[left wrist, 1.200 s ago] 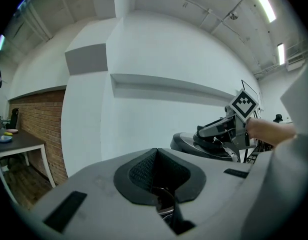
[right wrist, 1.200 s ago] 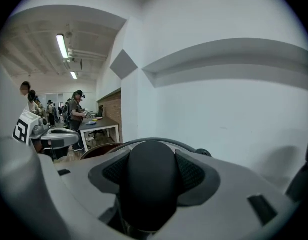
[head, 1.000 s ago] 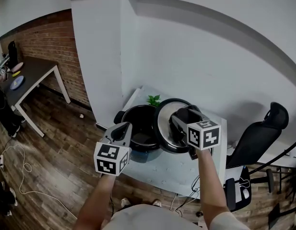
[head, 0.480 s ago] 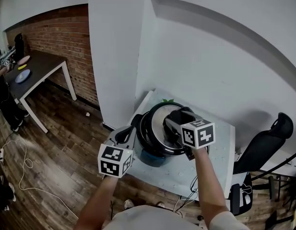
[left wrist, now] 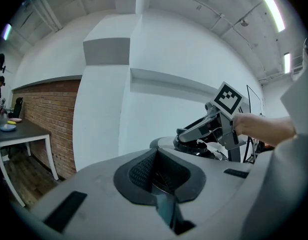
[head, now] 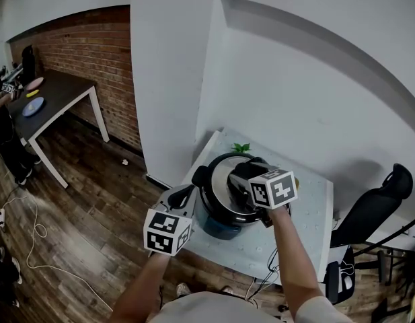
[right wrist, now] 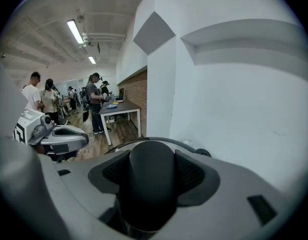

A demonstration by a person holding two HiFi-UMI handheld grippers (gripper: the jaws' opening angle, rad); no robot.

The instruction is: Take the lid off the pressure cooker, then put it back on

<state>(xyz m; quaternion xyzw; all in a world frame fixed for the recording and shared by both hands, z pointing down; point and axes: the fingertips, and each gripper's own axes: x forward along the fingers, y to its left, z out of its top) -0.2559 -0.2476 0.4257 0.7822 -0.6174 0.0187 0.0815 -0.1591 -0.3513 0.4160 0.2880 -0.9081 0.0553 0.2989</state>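
My left gripper [head: 187, 195], jaws drawn nearly together on nothing I could make out, sat at 8 o'clock of the blue-grey pressure cooker pot [head: 217, 225], while the round steel lid [head: 222, 179] lay on top, its black knob [right wrist: 146, 181] clamped in my right gripper [head: 247, 176], the nearer one.

Our left gripper [head: 186, 194] and right gripper [head: 242, 177] are grey, smooth and round. Each one has a white cube [head: 168, 232] with black square marks on it, and dark bumpy pads [left wrist: 139, 171] inside the jaws. We wear a light shirt [head: 207, 310] with short sleeves.
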